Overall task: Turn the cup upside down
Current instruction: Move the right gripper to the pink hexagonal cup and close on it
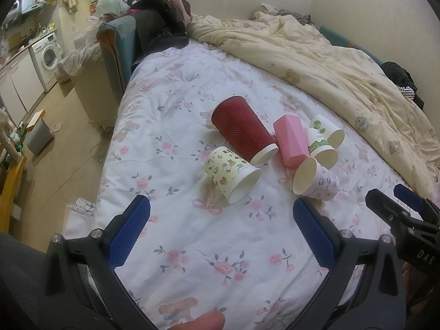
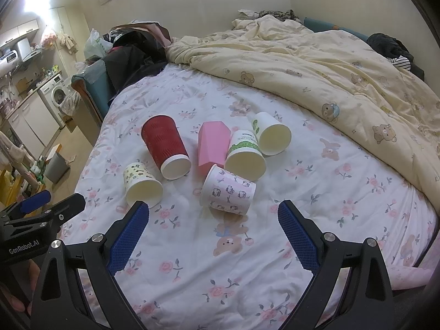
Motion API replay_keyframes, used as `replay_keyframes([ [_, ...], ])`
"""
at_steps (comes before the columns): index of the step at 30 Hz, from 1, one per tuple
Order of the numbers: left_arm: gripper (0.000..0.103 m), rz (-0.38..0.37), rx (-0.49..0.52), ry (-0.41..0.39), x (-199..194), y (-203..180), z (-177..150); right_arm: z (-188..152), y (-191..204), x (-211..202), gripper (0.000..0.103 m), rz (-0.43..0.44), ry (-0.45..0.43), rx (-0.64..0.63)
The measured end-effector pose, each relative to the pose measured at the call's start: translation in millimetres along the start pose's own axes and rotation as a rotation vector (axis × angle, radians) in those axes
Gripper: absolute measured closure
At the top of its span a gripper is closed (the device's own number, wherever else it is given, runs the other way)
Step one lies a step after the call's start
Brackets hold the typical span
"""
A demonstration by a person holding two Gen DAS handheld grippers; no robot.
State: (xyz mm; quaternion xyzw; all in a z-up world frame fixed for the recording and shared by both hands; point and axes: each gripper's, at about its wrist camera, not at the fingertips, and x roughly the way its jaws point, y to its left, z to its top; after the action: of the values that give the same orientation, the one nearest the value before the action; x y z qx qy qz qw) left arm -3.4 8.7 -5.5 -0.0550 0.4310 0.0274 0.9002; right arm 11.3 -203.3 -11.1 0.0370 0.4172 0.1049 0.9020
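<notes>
STEP: approach, no cup held | LEFT: left claw spread apart, empty | RIGHT: right claw spread apart, empty | CUPS: six lie on their sides mid-bed, toward its left edge | NEAREST: bear-print cup, mouth facing claw | HOW: likely grip sidewall lightly, paper crushes; rotate mouth down, set on flat sheet

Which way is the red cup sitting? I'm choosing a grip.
Tipped: the red cup lies on its side on the bedspread, its white-rimmed mouth facing the cameras.
</notes>
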Motion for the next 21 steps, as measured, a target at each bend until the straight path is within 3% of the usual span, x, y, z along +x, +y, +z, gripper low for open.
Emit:
replay_keyframes([
  [9,0.0,0.001,0.041,-0.003,-2,-10,40,29,-1,10,0.006,0.03,0.037,0.021],
  [21,0.0,0.013,0.043,0.093,44,-6,94,92,-12,72,0.007,0.153,0.206,0.081],
])
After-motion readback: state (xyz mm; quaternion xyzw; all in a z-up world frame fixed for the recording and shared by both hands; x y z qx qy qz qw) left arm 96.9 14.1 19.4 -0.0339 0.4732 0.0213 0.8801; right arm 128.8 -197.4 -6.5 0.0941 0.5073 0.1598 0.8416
